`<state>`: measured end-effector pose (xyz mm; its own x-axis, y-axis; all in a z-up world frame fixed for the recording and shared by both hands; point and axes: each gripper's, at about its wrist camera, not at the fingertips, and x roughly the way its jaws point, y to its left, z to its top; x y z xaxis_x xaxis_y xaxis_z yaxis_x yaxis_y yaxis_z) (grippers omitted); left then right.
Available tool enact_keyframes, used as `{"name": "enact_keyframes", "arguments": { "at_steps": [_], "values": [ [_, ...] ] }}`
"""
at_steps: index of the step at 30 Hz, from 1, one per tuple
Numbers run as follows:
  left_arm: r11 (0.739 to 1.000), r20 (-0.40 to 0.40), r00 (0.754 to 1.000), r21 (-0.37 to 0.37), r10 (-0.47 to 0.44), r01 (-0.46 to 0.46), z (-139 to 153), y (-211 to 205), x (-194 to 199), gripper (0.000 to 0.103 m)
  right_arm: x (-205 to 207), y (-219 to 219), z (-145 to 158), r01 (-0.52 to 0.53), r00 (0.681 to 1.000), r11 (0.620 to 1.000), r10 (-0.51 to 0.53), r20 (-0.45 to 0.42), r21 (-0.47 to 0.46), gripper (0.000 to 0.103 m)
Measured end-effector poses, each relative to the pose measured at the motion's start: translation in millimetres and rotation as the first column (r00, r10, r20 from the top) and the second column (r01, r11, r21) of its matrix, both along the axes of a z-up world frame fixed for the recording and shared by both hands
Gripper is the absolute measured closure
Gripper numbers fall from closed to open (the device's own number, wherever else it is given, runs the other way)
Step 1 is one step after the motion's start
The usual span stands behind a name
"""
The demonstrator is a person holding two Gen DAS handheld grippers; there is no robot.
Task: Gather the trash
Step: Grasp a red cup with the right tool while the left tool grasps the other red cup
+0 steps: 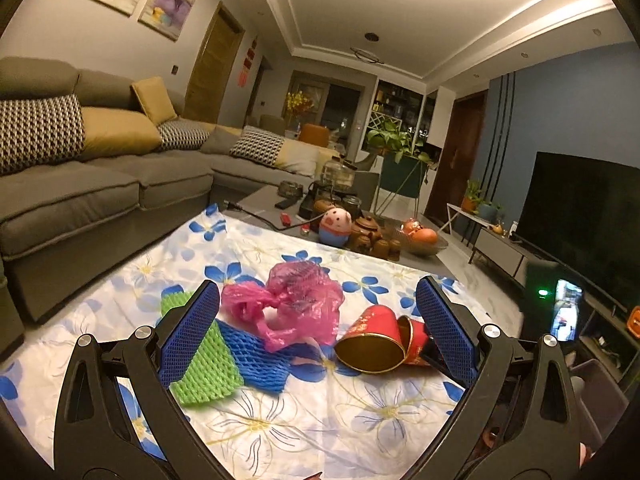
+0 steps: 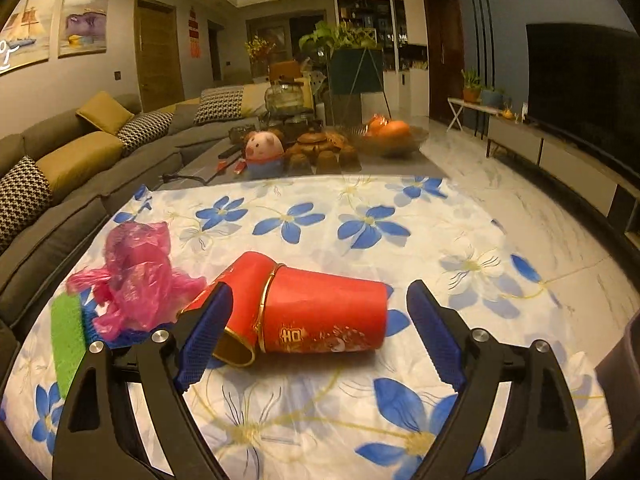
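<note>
Red cups (image 2: pixel 320 312), pink bag (image 1: pixel 288 304)

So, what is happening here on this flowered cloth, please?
A person holds two grippers over a table covered with a white cloth with blue flowers, collecting trash. The right gripper is open, its fingers on either side of two nested red paper cups lying on their side. The left gripper is also open, above a crumpled pink plastic bag, a green foam net sleeve and a blue foam net sleeve. Nothing is grasped yet.
</note>
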<state>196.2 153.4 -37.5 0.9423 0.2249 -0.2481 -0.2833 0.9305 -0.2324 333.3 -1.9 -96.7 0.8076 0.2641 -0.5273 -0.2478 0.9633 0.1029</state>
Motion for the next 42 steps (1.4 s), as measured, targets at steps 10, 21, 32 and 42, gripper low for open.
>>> {"name": "enact_keyframes", "arguments": {
  "at_steps": [10, 21, 32, 42],
  "values": [
    [0.999, -0.032, 0.999, -0.035, -0.002, 0.0, -5, 3, 9, 0.006, 22, 4, -18, 0.028, 0.997, 1.0, -0.027, -0.068, 0.011, 0.017],
    [0.999, -0.046, 0.999, -0.039, -0.006, 0.004, -10, 2, 14, 0.006, 35, 2, -28, 0.02, 0.991, 0.999, -0.015, -0.137, 0.041, 0.019],
    [0.999, -0.048, 0.999, -0.031, -0.015, 0.014, -10, -2, 17, 0.006, 36, -2, -29, 0.002, 0.99, 0.998, 0.006, -0.141, 0.059, 0.021],
    [0.995, -0.112, 0.99, -0.056, -0.089, 0.083, -21, -13, 39, 0.006, 21, -47, -15, 0.061, 0.993, 0.993, -0.05, -0.102, 0.106, 0.021]
  ]
}}
